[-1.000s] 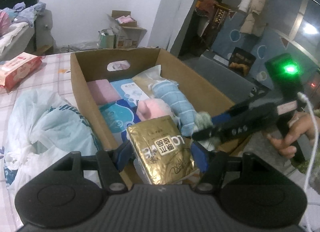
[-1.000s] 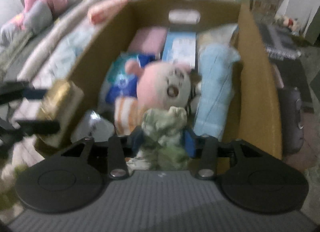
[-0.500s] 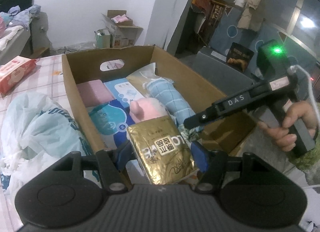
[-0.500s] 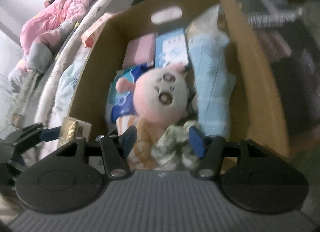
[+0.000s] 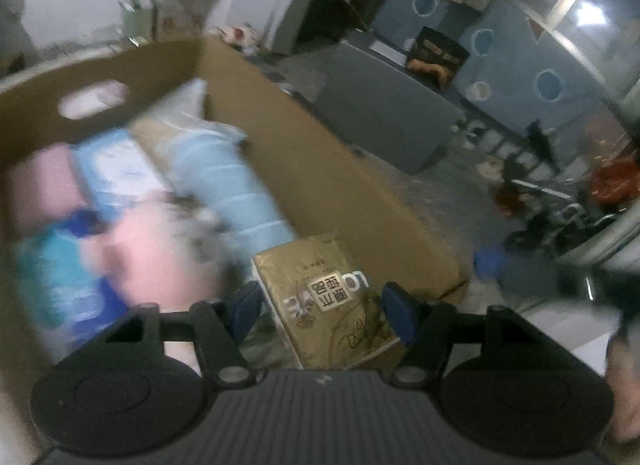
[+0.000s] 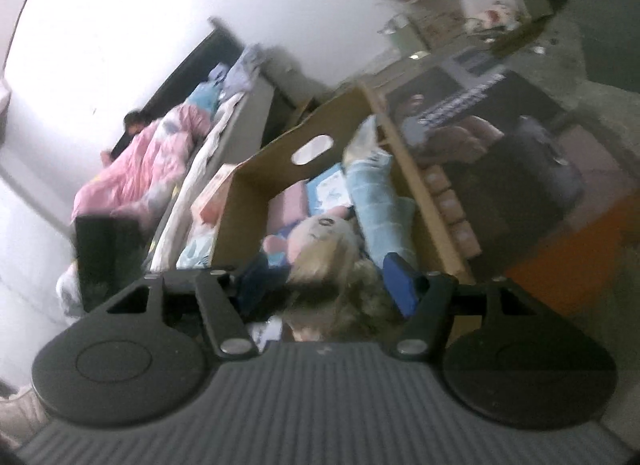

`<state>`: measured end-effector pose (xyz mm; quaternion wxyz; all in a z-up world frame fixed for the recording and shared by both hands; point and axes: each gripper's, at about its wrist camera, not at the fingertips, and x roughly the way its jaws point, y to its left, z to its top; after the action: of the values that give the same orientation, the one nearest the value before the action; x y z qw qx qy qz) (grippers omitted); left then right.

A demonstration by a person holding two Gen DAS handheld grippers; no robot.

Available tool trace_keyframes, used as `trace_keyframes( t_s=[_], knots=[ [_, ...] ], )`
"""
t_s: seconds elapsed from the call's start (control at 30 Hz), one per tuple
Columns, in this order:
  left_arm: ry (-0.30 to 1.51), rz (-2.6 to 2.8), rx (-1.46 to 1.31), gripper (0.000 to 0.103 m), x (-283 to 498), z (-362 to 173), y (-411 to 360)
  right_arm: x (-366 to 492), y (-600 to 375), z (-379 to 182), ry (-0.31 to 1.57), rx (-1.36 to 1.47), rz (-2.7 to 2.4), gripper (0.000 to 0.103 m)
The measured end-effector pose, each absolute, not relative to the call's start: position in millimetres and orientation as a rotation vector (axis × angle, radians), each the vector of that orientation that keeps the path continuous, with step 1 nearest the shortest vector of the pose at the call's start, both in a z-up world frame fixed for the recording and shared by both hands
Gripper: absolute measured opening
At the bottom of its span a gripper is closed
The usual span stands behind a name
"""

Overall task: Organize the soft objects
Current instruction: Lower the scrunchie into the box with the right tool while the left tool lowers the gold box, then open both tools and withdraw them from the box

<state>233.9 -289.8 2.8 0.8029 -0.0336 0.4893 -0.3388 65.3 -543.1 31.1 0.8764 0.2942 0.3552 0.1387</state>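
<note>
Gold packet (image 5: 324,301) sits clamped in the left gripper (image 5: 320,305), long axis pointing toward the box (image 5: 320,169) at frame centre; right gripper (image 6: 332,285) fingers spread, holding nothing.

Box contents (image 5: 120,225) smeared by motion blur, cardboard box (image 5: 24,113) cut off at left edge

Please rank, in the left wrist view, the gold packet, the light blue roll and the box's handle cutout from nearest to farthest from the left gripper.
1. Gold packet: between the left gripper's fingers.
2. Light blue roll: mid-box, ahead, slightly left.
3. Handle cutout: far end wall, upper left.
</note>
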Motion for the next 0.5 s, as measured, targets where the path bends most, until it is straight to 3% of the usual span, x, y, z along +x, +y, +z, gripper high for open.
trace_keyframes(
  t_s=[0.23, 0.5],
  knots=[
    [1.122, -0.679, -0.143, 0.072, 242, -32, -298, 28, -575, 21, 0.682, 0.707, 0.227, 0.068],
    [1.022, -0.618, -0.131, 0.077, 227, 4, -262, 22, -565, 25, 0.589, 0.7, 0.181, 0.072]
  ],
)
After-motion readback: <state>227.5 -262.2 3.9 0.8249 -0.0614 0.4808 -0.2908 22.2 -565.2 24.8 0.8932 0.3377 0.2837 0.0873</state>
